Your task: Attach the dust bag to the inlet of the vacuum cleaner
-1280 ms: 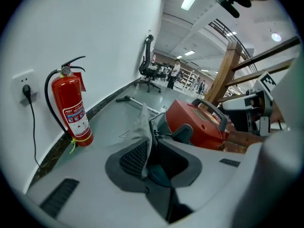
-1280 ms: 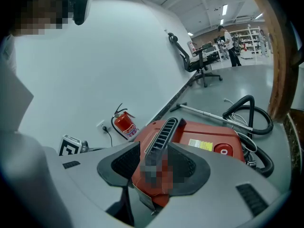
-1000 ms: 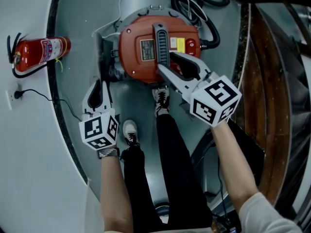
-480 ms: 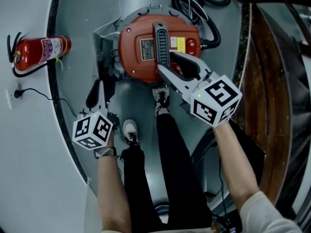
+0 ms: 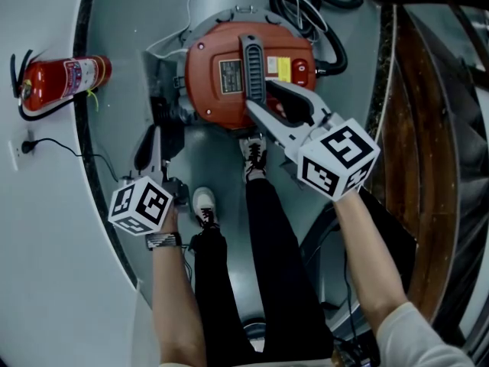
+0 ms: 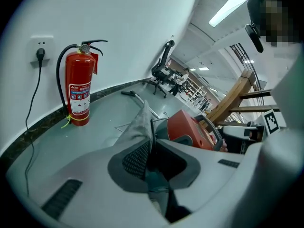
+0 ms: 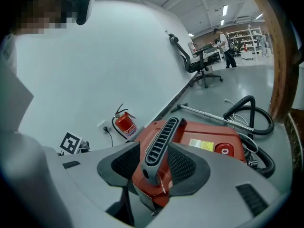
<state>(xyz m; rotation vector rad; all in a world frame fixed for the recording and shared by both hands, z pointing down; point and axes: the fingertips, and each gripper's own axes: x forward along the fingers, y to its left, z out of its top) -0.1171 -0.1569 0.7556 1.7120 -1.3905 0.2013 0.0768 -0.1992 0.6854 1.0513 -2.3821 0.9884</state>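
The red vacuum cleaner stands on the grey floor ahead of my feet, with a black ribbed handle across its top. My right gripper is shut on the near end of that handle, one pad on each side. The grey dust bag hangs at the vacuum's left side. My left gripper is shut on a fold of the bag's fabric, which runs up between its fingers. The vacuum lies just right of that gripper. The inlet itself is hidden.
A red fire extinguisher stands by the white wall at left, beside a socket with a black cord. A black hose and a metal wand lie behind the vacuum. A wooden structure is on the right. My shoes are near the vacuum.
My left gripper has turned and drawn back a little to the left, still holding the bag. The right gripper and the vacuum have stayed almost still.
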